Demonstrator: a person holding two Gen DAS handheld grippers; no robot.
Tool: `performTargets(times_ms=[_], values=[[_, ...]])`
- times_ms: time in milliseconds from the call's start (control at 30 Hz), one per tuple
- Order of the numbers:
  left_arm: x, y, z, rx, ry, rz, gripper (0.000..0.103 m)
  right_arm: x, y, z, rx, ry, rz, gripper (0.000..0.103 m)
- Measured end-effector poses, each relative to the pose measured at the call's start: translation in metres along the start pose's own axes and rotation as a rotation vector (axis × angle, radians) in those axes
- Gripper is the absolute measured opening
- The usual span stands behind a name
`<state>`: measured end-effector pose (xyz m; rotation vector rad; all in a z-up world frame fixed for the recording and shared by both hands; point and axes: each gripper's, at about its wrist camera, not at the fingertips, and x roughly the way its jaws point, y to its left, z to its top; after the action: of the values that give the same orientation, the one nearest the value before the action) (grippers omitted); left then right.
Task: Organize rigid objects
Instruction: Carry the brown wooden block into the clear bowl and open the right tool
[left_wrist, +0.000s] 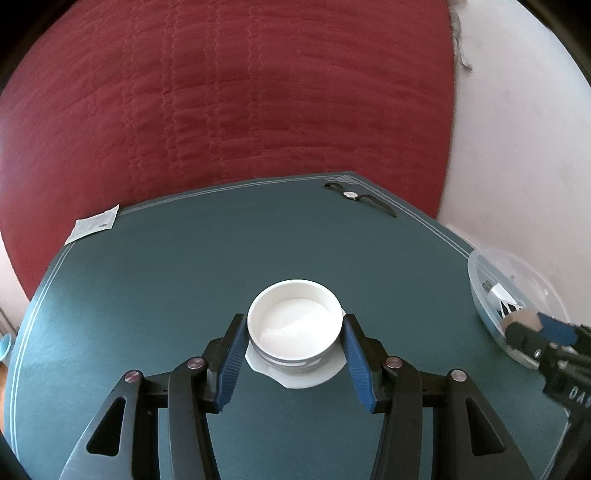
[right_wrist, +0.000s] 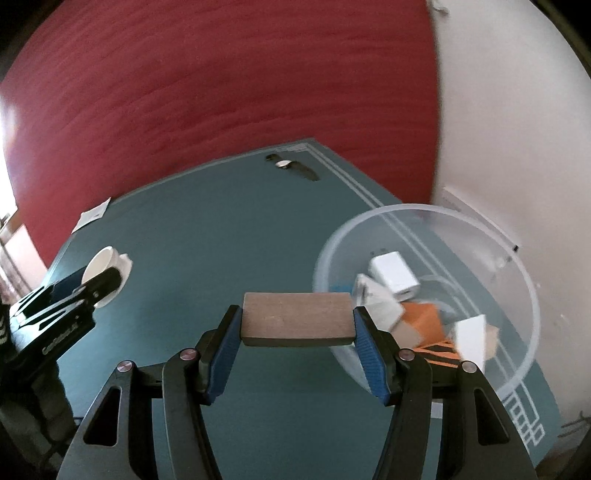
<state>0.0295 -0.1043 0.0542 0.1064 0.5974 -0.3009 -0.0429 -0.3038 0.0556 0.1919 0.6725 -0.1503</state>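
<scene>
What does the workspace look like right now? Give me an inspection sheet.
Surface: teal mat with pale border lines.
Job's things: white round tub in left gripper; brown block in right gripper; clear bowl holding white and orange boxes.
Clutter: wristwatch at far edge; paper slip at far left corner.
Grippers: both closed on their objects.
Cables: nothing seen.
Surroundings: red quilted cover, pale wall.
</scene>
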Motion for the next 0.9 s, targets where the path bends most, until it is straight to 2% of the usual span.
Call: performTargets(times_ms=[533,900], values=[[-0.002,-0.017,-0.002,0.043,0.004,0.014,0.054,-0.015,-0.063,0.003,0.071,-0.042,-0.129,0.061],[-0.004,-0.035,-0.005,0.07,0.027,-0.002,0.054,-0.01,-0.095,0.0,0.098,-0.04,-0.168,0.061]])
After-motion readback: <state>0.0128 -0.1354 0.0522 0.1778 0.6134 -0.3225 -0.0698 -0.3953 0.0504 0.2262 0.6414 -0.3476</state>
